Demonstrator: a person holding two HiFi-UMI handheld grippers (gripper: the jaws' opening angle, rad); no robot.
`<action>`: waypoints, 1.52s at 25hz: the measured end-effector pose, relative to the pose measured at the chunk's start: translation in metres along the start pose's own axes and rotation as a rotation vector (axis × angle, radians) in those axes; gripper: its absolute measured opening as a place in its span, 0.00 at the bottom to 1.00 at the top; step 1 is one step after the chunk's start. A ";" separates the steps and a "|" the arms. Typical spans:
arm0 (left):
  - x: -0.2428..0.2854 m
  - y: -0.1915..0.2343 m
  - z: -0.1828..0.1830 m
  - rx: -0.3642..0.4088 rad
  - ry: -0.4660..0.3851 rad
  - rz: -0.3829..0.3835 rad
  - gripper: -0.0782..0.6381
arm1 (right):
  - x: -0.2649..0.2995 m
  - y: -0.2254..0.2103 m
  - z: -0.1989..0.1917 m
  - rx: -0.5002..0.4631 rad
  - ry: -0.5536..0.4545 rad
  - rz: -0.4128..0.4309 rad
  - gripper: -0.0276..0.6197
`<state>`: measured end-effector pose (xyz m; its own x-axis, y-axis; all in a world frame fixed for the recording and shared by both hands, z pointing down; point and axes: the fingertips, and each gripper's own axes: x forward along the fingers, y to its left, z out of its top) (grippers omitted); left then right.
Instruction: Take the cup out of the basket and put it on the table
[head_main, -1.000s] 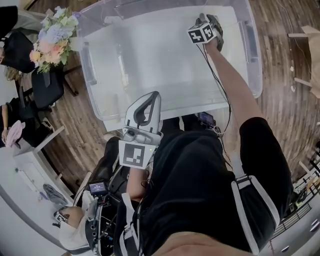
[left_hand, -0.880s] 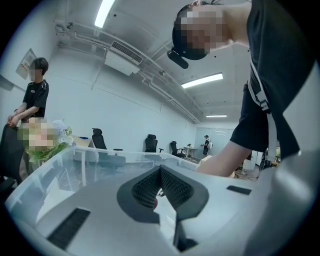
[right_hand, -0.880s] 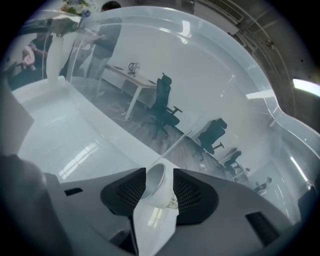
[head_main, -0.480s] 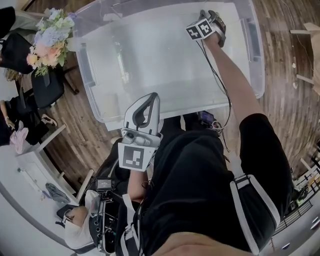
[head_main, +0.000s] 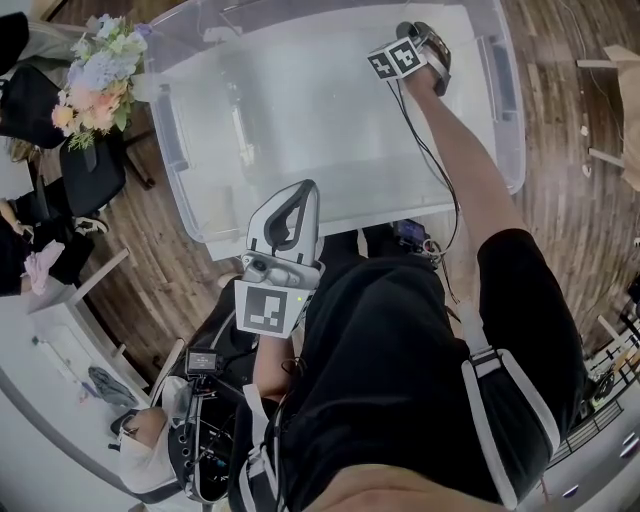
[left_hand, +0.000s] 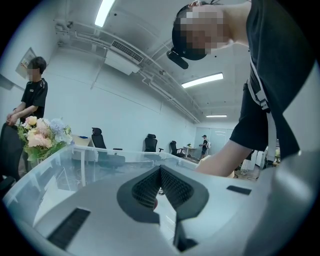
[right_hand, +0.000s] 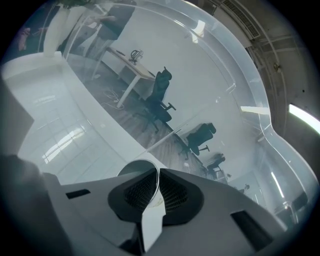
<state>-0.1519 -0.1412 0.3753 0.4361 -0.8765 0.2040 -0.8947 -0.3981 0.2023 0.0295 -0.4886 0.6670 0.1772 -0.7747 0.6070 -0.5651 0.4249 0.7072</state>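
Note:
The basket is a big clear plastic bin (head_main: 200, 215) seen from above in the head view. My right gripper (head_main: 420, 30) reaches down into its far right corner. In the right gripper view the jaws (right_hand: 158, 172) have just been closing, and the thin rim of a pale cup (right_hand: 131, 171) sits pinched between the dark ribbed pads. The hand and marker cube hide the cup in the head view. My left gripper (head_main: 303, 195) hangs close to my body, outside the bin's near wall, shut with nothing in it (left_hand: 160, 171).
A bouquet of flowers (head_main: 95, 70) stands at the bin's far left corner above a black office chair (head_main: 95, 175). A white table (head_main: 40, 340) lies at the left. A cable runs along my right arm. A person (left_hand: 32, 95) stands beyond the flowers.
My right hand has rolled and shifted slightly further into the bin's corner. The left gripper has stayed where it was.

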 end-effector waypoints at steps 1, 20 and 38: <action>0.000 0.000 0.000 0.001 -0.001 -0.001 0.13 | -0.001 -0.003 -0.001 0.000 0.000 -0.006 0.10; -0.008 -0.011 0.010 0.027 -0.025 -0.009 0.13 | -0.021 -0.022 0.007 0.051 -0.065 0.059 0.09; -0.017 -0.045 0.023 0.053 -0.085 -0.079 0.13 | -0.132 -0.052 0.050 0.200 -0.376 0.218 0.09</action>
<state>-0.1209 -0.1141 0.3408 0.4978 -0.8606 0.1071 -0.8627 -0.4787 0.1634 -0.0047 -0.4318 0.5315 -0.2455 -0.8092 0.5338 -0.7076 0.5259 0.4719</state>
